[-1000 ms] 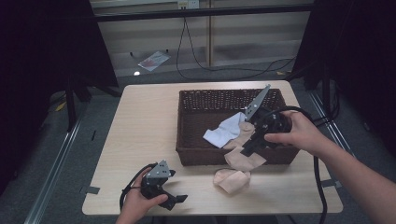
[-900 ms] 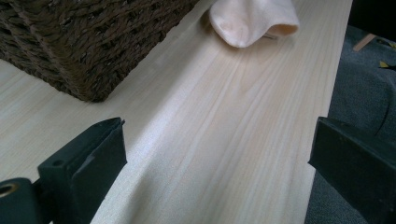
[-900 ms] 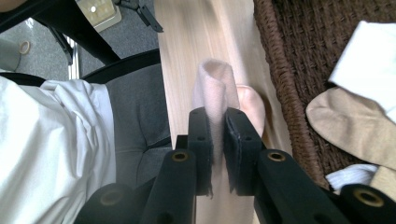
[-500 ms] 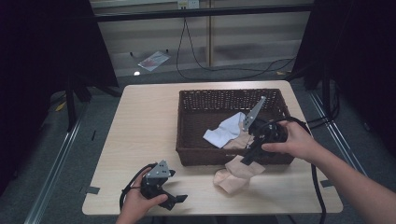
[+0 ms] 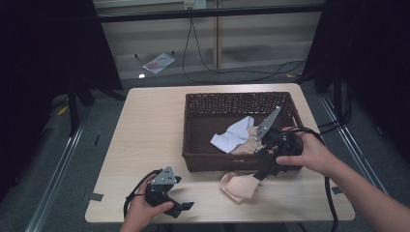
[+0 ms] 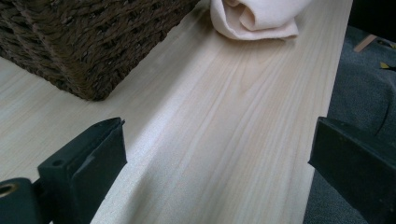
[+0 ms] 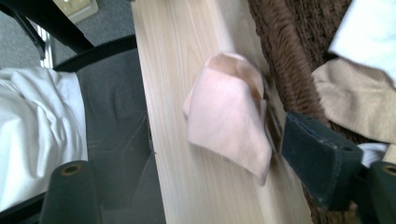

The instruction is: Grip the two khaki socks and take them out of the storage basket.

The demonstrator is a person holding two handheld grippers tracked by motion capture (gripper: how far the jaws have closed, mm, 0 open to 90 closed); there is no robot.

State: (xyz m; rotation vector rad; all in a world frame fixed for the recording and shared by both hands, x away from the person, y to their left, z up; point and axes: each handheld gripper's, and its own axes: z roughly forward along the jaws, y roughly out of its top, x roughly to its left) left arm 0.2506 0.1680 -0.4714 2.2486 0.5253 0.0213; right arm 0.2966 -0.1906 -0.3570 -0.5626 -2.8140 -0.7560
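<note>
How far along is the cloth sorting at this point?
Done: a white cloth and a beige cloth lie in the basket. In hand: the right gripper, jaws just opened, hovers by the pink cloth on the table. Left: binning it. Left gripper idles, open.

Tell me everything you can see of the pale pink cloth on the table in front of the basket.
The pale pink cloth is soft fabric, loosely folded into a crumpled wad with a darker tan patch at one end. It lies on the light wooden table just outside the front wall of the dark brown wicker basket. The right tool has just been opening; its jaws straddle the cloth without pressing on it.
</note>
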